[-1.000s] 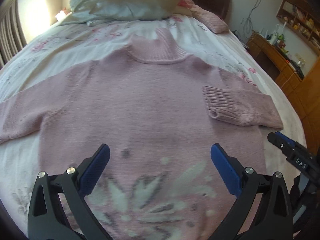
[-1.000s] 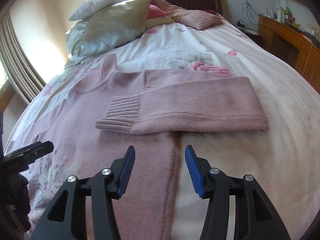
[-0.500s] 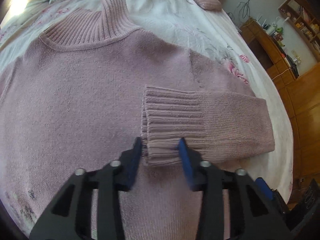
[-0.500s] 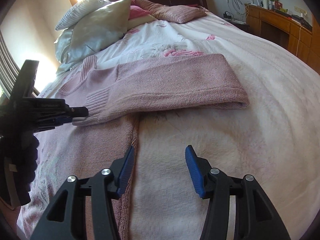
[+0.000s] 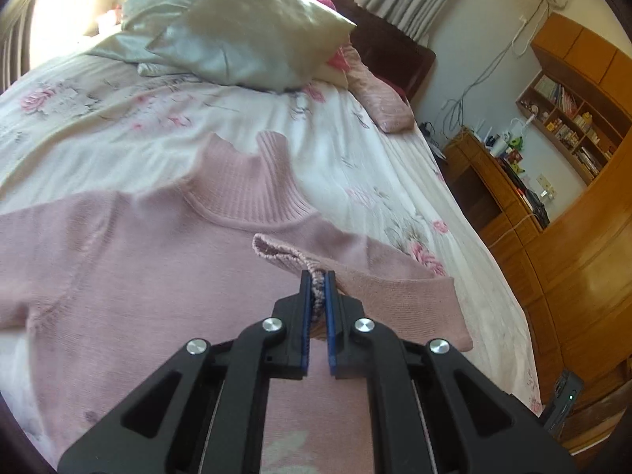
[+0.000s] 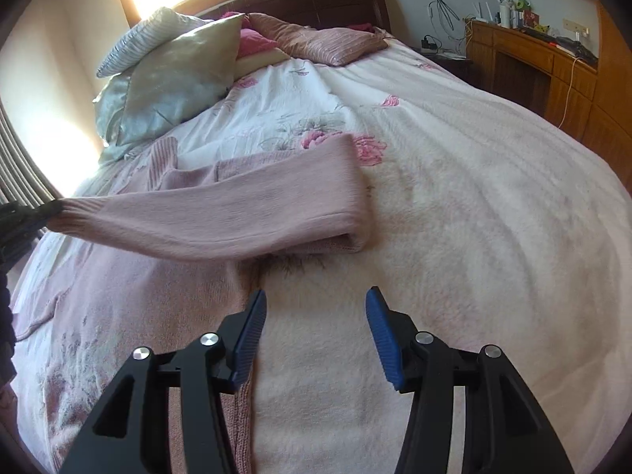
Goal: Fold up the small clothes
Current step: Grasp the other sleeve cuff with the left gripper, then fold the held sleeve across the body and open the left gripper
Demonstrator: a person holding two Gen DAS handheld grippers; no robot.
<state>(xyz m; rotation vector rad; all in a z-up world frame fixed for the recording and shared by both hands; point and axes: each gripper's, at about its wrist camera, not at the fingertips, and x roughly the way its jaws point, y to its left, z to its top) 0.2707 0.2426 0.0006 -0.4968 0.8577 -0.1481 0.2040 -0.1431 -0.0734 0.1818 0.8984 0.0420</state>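
With its jaws clamped on the ribbed cuff (image 5: 314,276), the left gripper (image 5: 316,296) lifts the sleeve (image 6: 221,217) toward nine o'clock across the sweater (image 5: 138,276) for folding; the right gripper (image 6: 316,339) hovers wide.

**No readable text**

No lettering, brand, number or sign can be made out in either wrist view. The books and boxes on the wooden shelves (image 5: 568,118) are too small and blurred to read, and the pink sweater (image 5: 158,276) carries no label.
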